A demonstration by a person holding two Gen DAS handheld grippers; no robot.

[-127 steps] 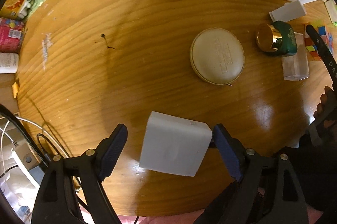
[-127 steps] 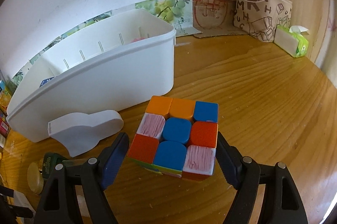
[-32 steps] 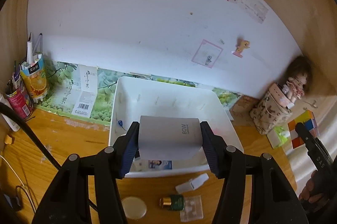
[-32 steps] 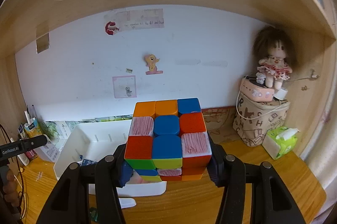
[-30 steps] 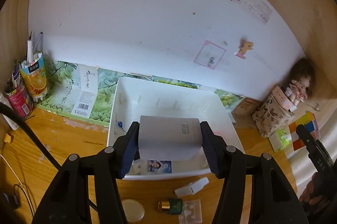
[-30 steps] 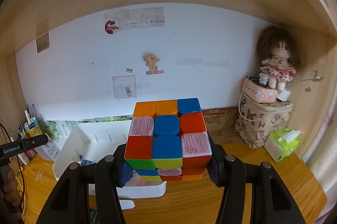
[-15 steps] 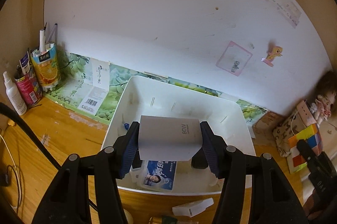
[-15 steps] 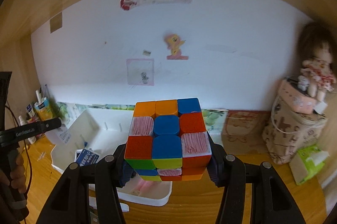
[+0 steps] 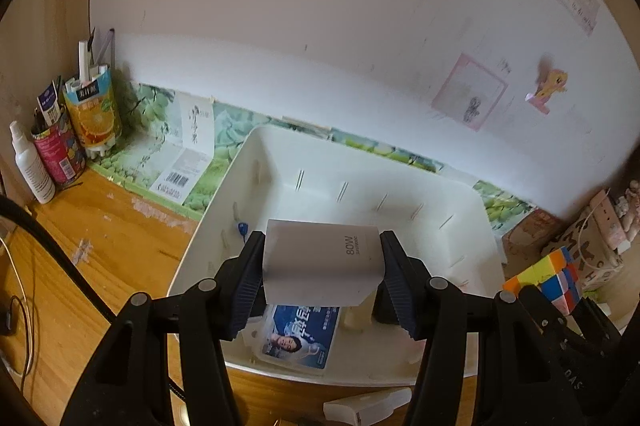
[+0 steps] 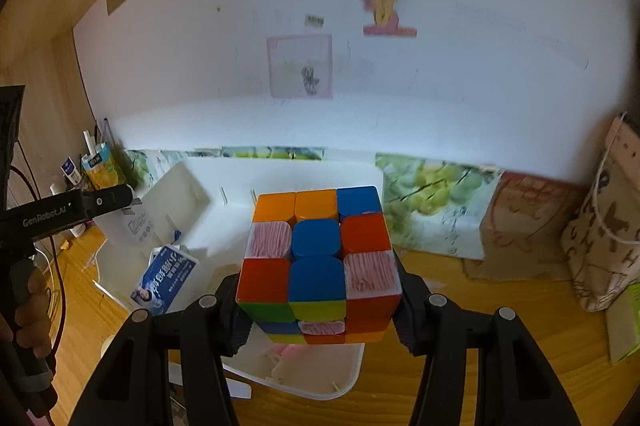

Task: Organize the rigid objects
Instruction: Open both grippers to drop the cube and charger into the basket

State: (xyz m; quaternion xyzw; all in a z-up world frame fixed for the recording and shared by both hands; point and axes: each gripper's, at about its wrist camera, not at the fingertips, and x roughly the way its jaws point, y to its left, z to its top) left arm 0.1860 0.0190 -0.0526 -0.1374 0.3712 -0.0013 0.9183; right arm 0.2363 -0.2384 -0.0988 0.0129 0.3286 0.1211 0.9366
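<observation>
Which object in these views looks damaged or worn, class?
The puzzle cube shut in the right gripper: several squares look scuffed, streaky pinkish-white rather than one clean colour. The white charger in the left gripper looks intact.

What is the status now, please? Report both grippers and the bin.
Left gripper shut on white charger, over white bin. Right gripper shut on puzzle cube. Blue box already inside bin.

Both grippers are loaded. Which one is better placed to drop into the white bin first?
Left, probably. The left gripper holds the white charger over the white bin interior. The right gripper, clamping the cube, hangs nearer the bin's front right corner.
</observation>
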